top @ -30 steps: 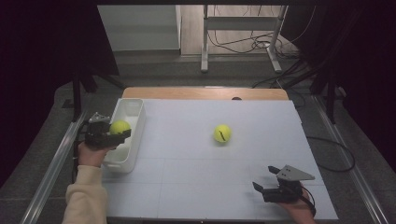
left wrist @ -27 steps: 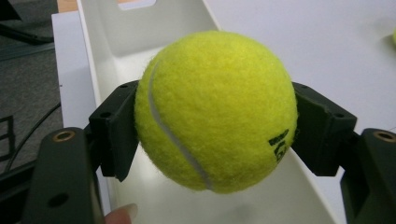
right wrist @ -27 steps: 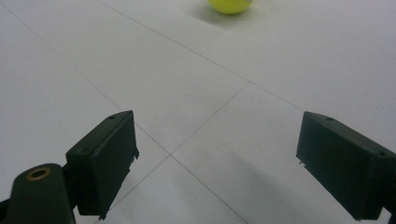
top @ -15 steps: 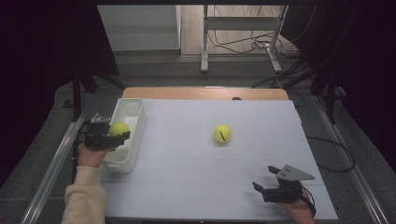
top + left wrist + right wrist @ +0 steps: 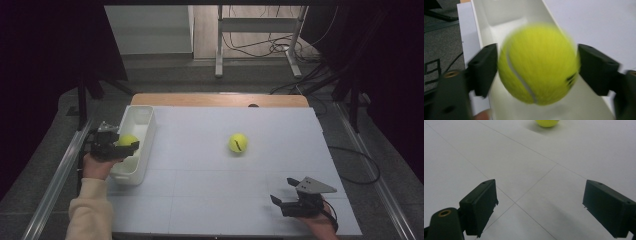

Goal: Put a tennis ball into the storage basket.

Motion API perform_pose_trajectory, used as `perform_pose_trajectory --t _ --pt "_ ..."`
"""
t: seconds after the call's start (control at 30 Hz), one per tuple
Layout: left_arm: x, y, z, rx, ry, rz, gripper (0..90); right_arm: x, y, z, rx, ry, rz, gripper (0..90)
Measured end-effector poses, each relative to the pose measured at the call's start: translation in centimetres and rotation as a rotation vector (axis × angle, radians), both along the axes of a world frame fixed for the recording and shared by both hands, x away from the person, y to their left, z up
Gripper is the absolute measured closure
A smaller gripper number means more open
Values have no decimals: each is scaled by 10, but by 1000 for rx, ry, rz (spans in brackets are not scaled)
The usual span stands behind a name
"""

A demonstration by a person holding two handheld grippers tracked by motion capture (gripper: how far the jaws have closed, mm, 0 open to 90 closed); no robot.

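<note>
At frame left, the left gripper [image 5: 121, 146] holds a ball [image 5: 537, 63] between its jaws over the white bin [image 5: 145, 120]. At lower right, the right gripper [image 5: 284, 199] sits spread, nothing between its jaws. A second ball [image 5: 238, 143] lies mid-table [image 5: 200, 200].

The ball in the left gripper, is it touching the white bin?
Cannot tell. In the left gripper view the ball sits between the jaws above the bin, blurred.

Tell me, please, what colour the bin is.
White bin; clearest in the high view.
</note>
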State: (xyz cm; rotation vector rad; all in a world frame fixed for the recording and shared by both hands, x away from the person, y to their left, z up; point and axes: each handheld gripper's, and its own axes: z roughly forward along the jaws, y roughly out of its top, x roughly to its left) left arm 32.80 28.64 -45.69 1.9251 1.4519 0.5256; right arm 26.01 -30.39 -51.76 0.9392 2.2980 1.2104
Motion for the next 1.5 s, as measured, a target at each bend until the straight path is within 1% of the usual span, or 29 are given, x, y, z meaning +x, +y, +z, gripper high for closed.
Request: perform_pose_trajectory --t 0.07,0.1,0.23,0.6,0.67,0.77,0.8,0.87,0.9,0.93,0.97,1.1,1.23,1.33,1.5 --pt "-1 1 2 -11 -12 12 159 0 0 0 -1 0 0 128" --pt "-2 1 3 -23 -16 11 154 0 0 0 -1 0 0 128" --pt "-3 1 4 -36 -25 4 144 0 0 0 -1 -1 0 128" --pt "-7 -4 10 -77 -74 -51 149 0 0 0 0 -1 -1 127" --pt "-7 -5 11 -68 -75 -56 151 0 0 0 1 -1 -2 128" --pt "-7 -8 11 -66 -77 -66 151 0 0 1 2 -1 -2 128" --pt "-7 -8 11 -75 -78 -75 151 0 0 1 2 -1 -3 128" --pt "-7 -9 11 -115 -81 -90 150 0 0 0 3 -3 -2 127" --pt "-7 -10 12 -120 -85 -92 151 0 0 1 3 -3 -2 128" --pt "-7 -10 12 -120 -85 -92 152 0 0 1 4 -3 -2 128" --pt "-9 -12 13 -111 -96 -97 154 -1 0 1 5 -3 -3 128" --pt "-9 -17 14 -123 -102 -121 155 -1 0 1 6 -4 -5 128" --pt "-8 -22 14 -128 -97 -142 154 -1 0 1 5 -5 -4 127" --pt "-8 -27 13 -143 -95 -162 154 -1 0 1 6 -5 -4 128" --pt "-9 -36 15 -139 -99 -192 154 -1 0 1 6 -6 -5 128"
